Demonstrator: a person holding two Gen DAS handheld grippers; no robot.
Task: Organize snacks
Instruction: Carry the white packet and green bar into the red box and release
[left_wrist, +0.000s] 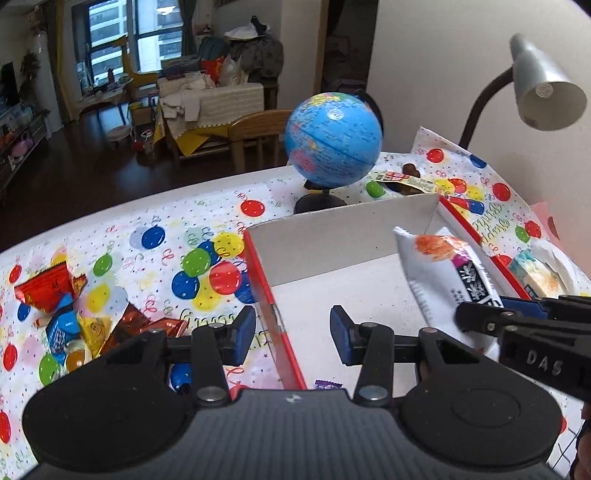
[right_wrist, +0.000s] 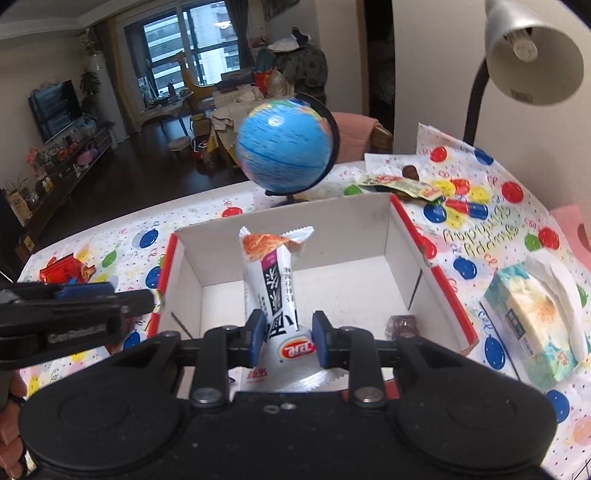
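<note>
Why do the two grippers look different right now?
The right gripper is shut on a white snack packet; the left gripper is open and holds nothing. The right one holds its packet over the box; the left one straddles the box's red side wall. Both are black with blue pads.

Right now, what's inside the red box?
The red box holds one small dark wrapped candy on the floor. The right gripper holds a white snack packet over it, hiding the floor beneath.
</note>
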